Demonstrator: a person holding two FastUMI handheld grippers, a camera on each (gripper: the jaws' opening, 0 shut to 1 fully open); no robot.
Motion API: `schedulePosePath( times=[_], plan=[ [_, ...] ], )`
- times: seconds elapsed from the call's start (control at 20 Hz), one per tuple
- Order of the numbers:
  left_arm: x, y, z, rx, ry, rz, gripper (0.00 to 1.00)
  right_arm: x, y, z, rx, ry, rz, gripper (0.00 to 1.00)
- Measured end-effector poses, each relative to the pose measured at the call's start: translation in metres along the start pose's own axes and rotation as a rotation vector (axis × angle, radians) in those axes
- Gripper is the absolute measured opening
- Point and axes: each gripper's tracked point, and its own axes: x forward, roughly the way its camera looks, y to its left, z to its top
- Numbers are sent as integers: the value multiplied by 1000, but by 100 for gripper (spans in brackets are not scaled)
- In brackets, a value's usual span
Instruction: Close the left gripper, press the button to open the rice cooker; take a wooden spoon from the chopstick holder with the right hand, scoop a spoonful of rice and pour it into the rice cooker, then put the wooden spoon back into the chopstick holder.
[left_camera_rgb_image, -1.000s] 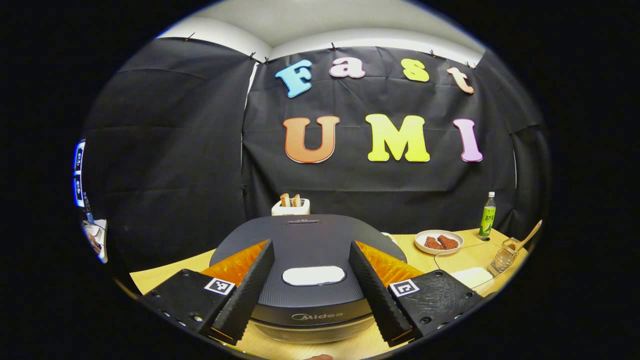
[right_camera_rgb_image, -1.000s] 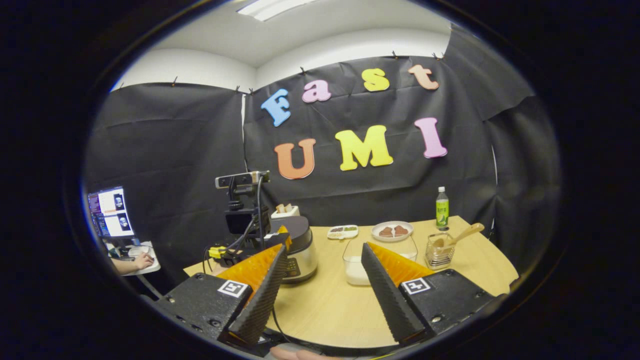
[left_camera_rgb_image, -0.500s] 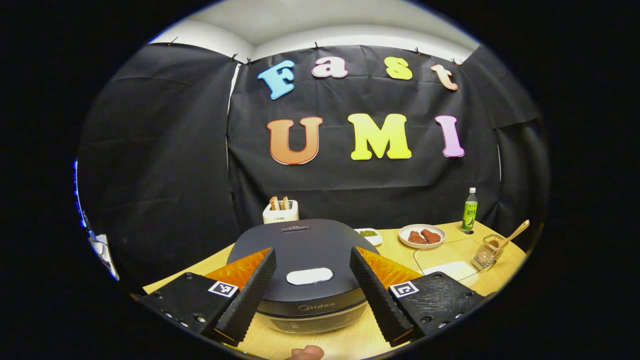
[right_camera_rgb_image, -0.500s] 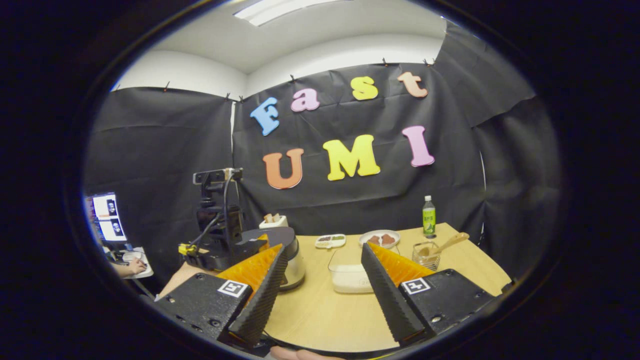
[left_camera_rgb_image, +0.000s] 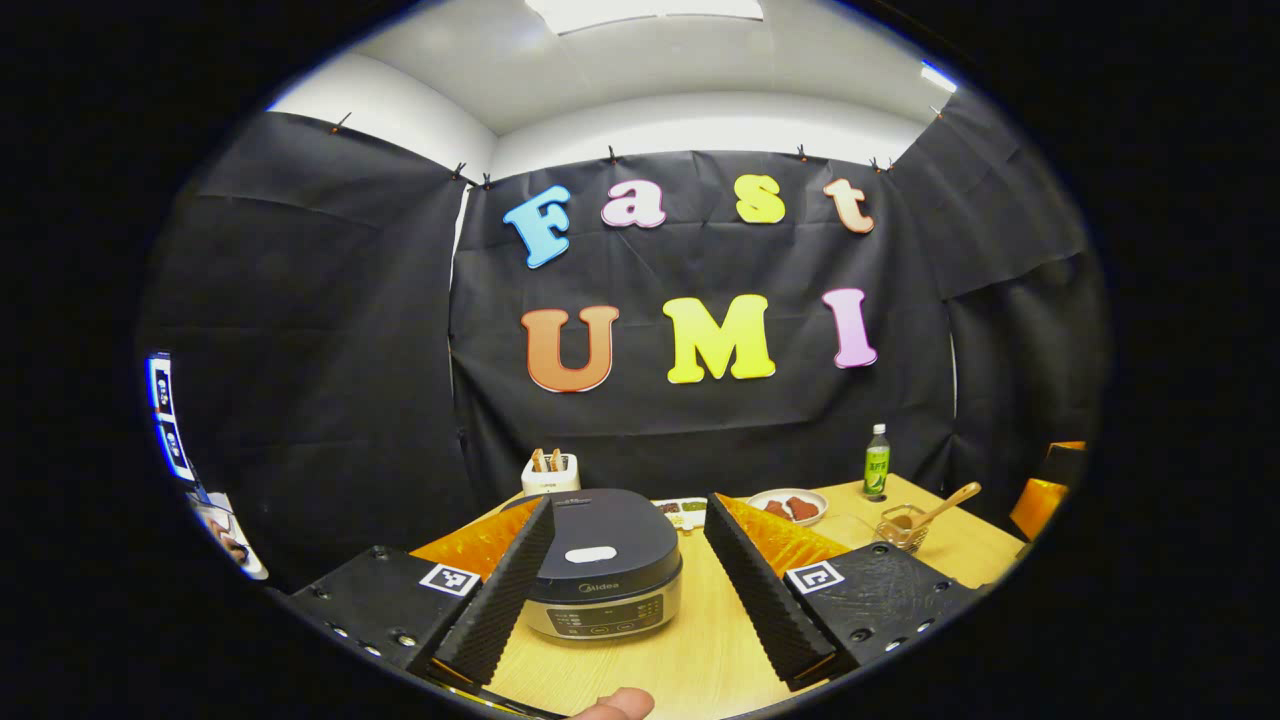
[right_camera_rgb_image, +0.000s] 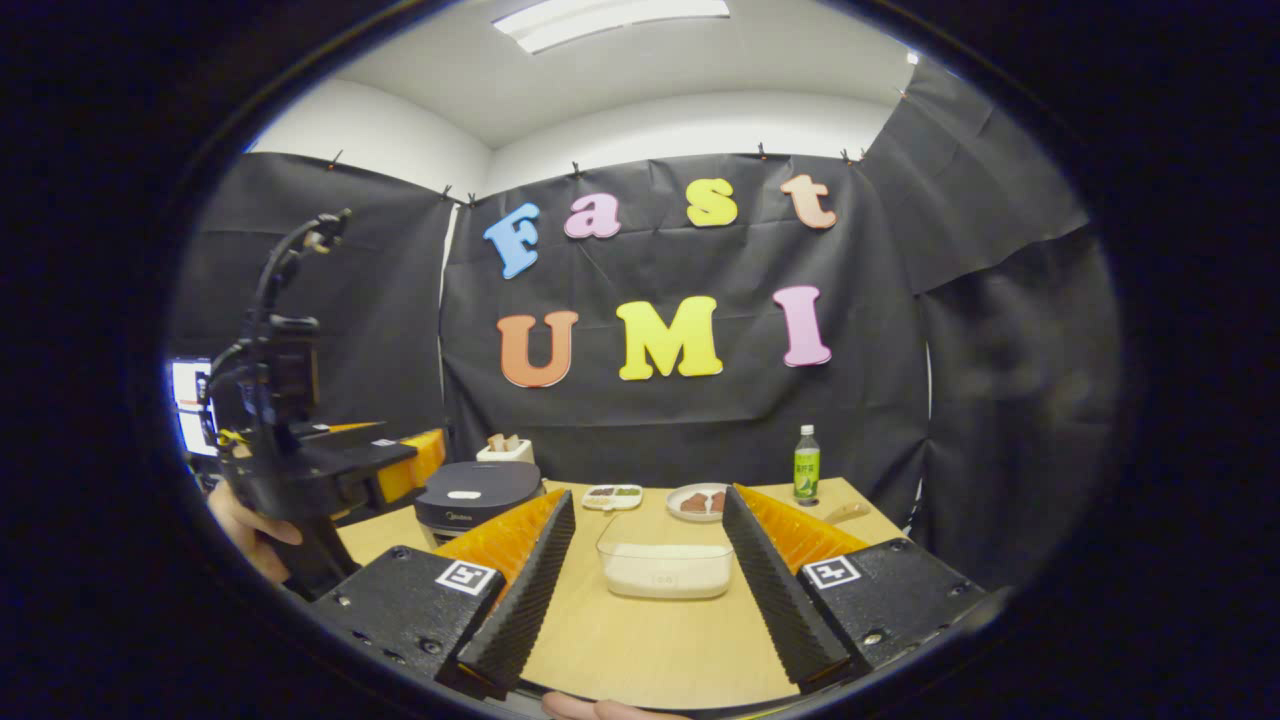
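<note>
The dark rice cooker stands on the wooden table with its lid down and a white button on top. My left gripper is open, well back from the cooker, which shows between its fingers. To the right, the wire chopstick holder holds the wooden spoon. My right gripper is open and holds nothing; the clear box of rice lies on the table ahead of it. In the right gripper view the cooker sits at the left, with the hand-held left gripper nearer the table's left edge.
A plate of brown food, a green bottle, a small divided dish and a white toaster stand along the back of the table. A screen glows at the far left.
Both grippers have drawn back from the table, so the cooker and the rice box look smaller and farther off. The cooker lid has stayed down and both grippers have stayed open.
</note>
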Motion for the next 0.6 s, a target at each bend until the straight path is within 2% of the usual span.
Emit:
schedulePosePath(
  times=[0.1,0.15,0.3,0.45,0.6],
  plan=[
    [-21,-5,3,-17,12,-18,96,-7,-9,10,-1,-20,-27,96],
    [-31,-3,3,-20,20,-8,96,-12,-9,15,1,-26,-27,90],
    [-59,-1,9,-13,5,25,96,-22,-14,25,-16,-42,-32,90],
    [-81,-12,-2,-37,8,-21,96,-30,-17,25,-41,-38,-42,90],
    [-99,-1,-5,-60,-6,-14,96,-38,-19,26,-47,-43,-39,90]
  ],
)
